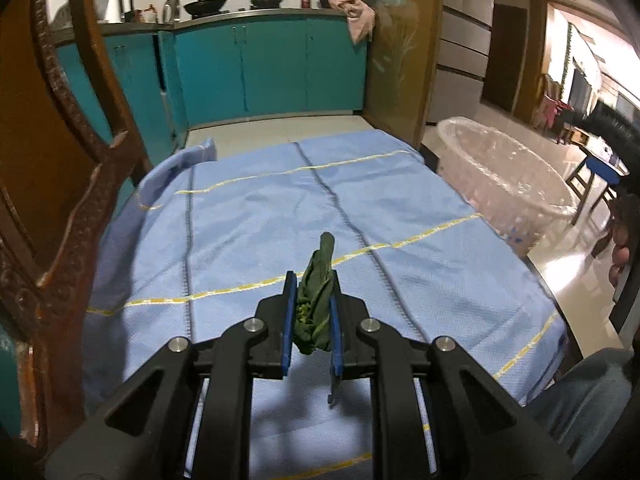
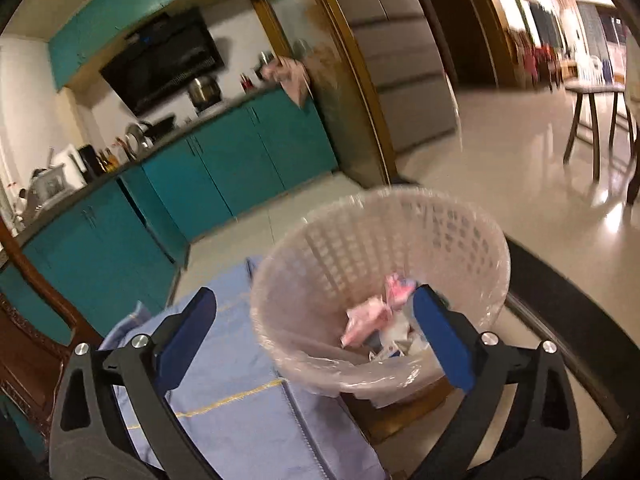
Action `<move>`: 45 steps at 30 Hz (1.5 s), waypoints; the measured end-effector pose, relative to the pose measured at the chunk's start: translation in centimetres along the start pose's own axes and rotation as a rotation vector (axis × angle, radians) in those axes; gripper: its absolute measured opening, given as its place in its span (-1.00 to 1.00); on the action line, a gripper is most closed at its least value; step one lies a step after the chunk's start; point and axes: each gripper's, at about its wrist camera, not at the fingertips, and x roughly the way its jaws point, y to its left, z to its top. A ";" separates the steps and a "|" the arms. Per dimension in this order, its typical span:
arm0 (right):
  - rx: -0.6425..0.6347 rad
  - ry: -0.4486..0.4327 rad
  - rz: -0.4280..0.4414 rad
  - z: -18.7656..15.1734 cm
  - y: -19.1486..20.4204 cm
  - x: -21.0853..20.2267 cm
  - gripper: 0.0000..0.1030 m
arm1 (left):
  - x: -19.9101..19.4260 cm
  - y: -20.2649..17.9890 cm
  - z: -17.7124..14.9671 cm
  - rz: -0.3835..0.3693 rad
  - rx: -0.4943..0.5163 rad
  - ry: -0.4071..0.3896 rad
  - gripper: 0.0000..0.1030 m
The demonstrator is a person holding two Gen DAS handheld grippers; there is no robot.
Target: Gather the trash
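Note:
My left gripper is shut on a wilted dark green leafy scrap, held above the blue tablecloth. The scrap's tip sticks out past the fingertips. A white lattice waste basket lined with clear plastic stands beyond the table's right edge. In the right wrist view my right gripper is open wide just in front of and above that basket, with nothing between its blue pads. Crumpled pink and white wrappers lie inside the basket.
A carved wooden chair stands close on the left. Teal kitchen cabinets run along the back. A person's hand and dark sleeve show at the right edge. A stool stands on the shiny floor far right.

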 end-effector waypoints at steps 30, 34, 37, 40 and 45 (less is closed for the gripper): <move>-0.012 0.045 -0.002 -0.6 0.7 -0.5 0.94 | 0.2 -6.2 7.1 -0.013 0.075 -0.126 0.95; -0.183 0.123 0.035 -2.4 5.2 -0.1 0.94 | -1.9 -1.6 3.9 0.097 -0.008 -0.086 0.95; -0.264 0.138 0.053 -3.6 7.6 -0.5 0.94 | -3.2 1.1 2.3 0.141 -0.101 -0.109 0.95; -0.311 0.150 0.065 -4.9 9.4 -1.2 0.94 | -3.2 2.1 1.9 0.158 -0.152 -0.102 0.95; -0.393 0.203 0.094 -7.1 11.7 -1.5 0.94 | -3.9 2.3 1.8 0.141 -0.165 -0.104 0.95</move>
